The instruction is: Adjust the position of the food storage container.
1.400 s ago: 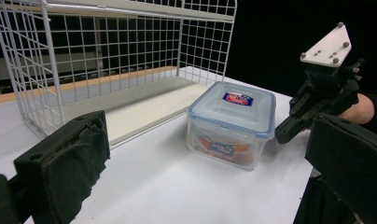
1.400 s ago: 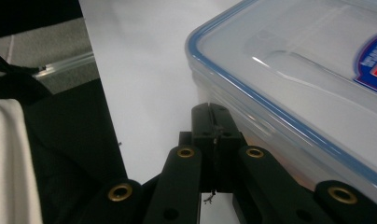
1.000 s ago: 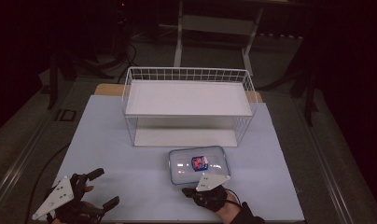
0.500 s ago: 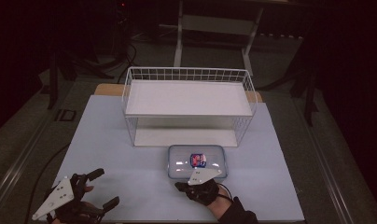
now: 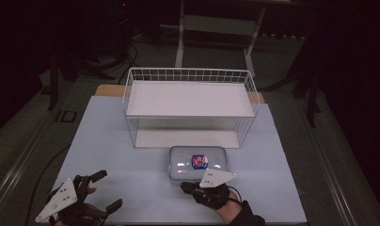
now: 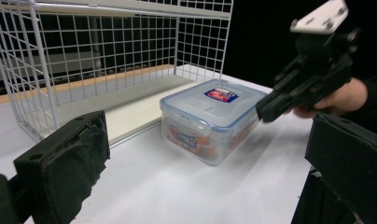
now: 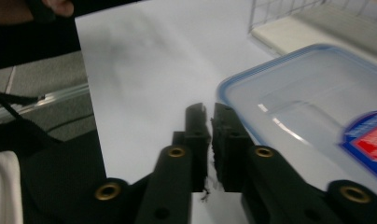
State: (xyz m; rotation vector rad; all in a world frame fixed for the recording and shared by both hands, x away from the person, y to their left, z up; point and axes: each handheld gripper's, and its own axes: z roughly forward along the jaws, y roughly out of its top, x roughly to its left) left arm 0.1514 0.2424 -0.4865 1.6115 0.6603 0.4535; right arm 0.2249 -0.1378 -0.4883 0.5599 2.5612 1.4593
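Observation:
A clear lidded food box [image 5: 197, 162] with a blue rim and a red-and-blue label sits on the white table, just in front of the wire rack. My right gripper [image 5: 187, 187] hovers at the box's near left corner. In the right gripper view its jaws [image 7: 207, 109] stand almost together with a thin slit between the pads. They have just been opening, and nothing is between them. The box [image 7: 308, 102] lies right beside them. My left gripper [image 5: 106, 190] rests at the near left of the table, open and empty. It faces the box [image 6: 210, 116] and the right gripper [image 6: 270, 109].
A white wire rack [image 5: 190, 101] with a shelf board stands at the back of the table; its lower opening faces the box. The table's front edge [image 5: 178, 221] runs just under both hands. Dark floor and stands surround the table.
My right gripper has risen a little at the box's near edge and its jaws have parted by a slit. The left gripper has stayed put.

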